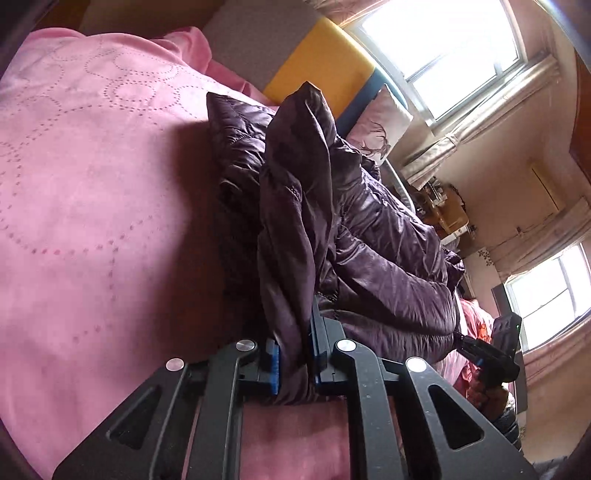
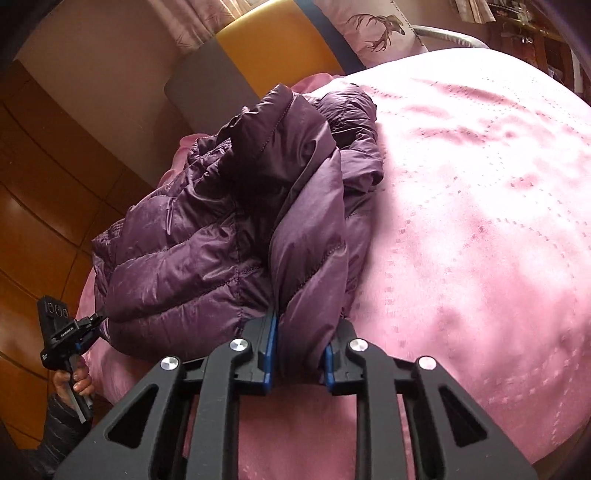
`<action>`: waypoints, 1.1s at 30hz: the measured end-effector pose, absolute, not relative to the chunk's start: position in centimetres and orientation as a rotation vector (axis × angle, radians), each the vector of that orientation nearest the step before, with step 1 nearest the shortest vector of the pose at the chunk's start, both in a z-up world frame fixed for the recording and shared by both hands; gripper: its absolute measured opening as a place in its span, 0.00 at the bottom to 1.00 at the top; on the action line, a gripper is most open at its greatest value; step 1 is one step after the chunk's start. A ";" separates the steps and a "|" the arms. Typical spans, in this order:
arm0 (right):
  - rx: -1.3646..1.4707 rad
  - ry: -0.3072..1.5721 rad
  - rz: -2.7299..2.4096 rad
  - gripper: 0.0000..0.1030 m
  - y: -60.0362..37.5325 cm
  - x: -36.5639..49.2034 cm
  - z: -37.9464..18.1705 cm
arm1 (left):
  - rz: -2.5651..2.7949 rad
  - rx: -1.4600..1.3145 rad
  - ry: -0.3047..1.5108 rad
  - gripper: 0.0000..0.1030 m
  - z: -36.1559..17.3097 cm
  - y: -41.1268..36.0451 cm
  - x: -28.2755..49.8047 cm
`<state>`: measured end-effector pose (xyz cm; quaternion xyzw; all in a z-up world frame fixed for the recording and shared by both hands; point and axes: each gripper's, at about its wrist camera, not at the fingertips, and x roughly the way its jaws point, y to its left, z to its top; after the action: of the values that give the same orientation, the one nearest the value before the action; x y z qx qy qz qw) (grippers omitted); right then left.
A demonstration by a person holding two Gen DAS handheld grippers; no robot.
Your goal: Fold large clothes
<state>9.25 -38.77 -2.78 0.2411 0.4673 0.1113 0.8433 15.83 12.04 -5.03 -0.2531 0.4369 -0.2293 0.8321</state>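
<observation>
Purple quilted puffer jacket [image 1: 369, 236] lies bunched on a pink bedspread [image 1: 92, 203], which carries a dotted ring pattern.

Left wrist view: left gripper [image 1: 293, 362] at 6 o'clock, blue-padded fingers pressed onto a thick fold of the jacket. That fold rises from the jaws toward 12 o'clock. Rest of the jacket is heaped toward 3 o'clock. Right gripper [image 1: 471, 341] shows at 4 o'clock, at the jacket's far edge, held in the person's hand [image 1: 487, 391]. Windows [image 1: 454, 51] bright at 1 and 4 o'clock.

Right wrist view: right gripper [image 2: 299, 354] at 6 o'clock, pinching a quilted panel of the jacket [image 2: 207, 236] between its blue pads. The panel stands up from the jaws; the bulk spreads toward 9 o'clock. Bedspread [image 2: 480, 221] fills the 3 o'clock side. Left gripper [image 2: 96, 319] at 8 o'clock, its tips at the jacket's edge, a hand [image 2: 75, 380] on its handle. Yellow and grey headboard [image 2: 273, 40] at 12 o'clock; a pillow with a deer print [image 2: 373, 29] beside it at 1 o'clock. Wooden panelling [image 2: 44, 192] at 9 o'clock.
</observation>
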 end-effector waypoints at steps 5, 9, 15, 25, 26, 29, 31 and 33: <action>0.468 1.016 0.263 0.16 -38.7 5.9 -2.0 | -0.514 -0.519 0.948 0.09 -4.6 12.1 12.1; 0.455 1.054 0.283 0.16 -39.0 2.4 -1.7 | -0.527 -0.495 0.985 0.09 -4.2 12.2 8.0; 0.313 1.008 0.200 0.39 -38.6 0.7 0.7 | -0.448 -0.323 0.948 0.33 -1.8 11.5 4.8; -0.031 0.811 0.114 0.41 -33.3 5.7 4.4 | -0.414 -0.167 0.768 0.45 2.4 10.3 8.1; -0.069 0.825 0.093 0.42 -32.8 6.4 3.8 | -0.430 -0.157 0.772 0.46 2.3 9.9 8.5; -0.108 0.857 0.073 0.32 -32.1 8.3 1.8 | -0.464 -0.119 0.790 0.49 1.9 8.7 9.7; -0.113 0.876 0.061 0.19 -31.9 9.2 0.4 | -0.479 -0.092 0.811 0.49 1.3 7.6 10.5; -0.123 0.881 0.057 0.16 -31.7 9.6 -0.4 | -0.498 -0.074 0.828 0.49 0.8 6.6 11.0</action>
<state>9.60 -31.67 -0.39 -0.0596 0.4262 0.0276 0.9022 10.99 6.57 0.81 -0.0358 0.3982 -0.2393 0.8848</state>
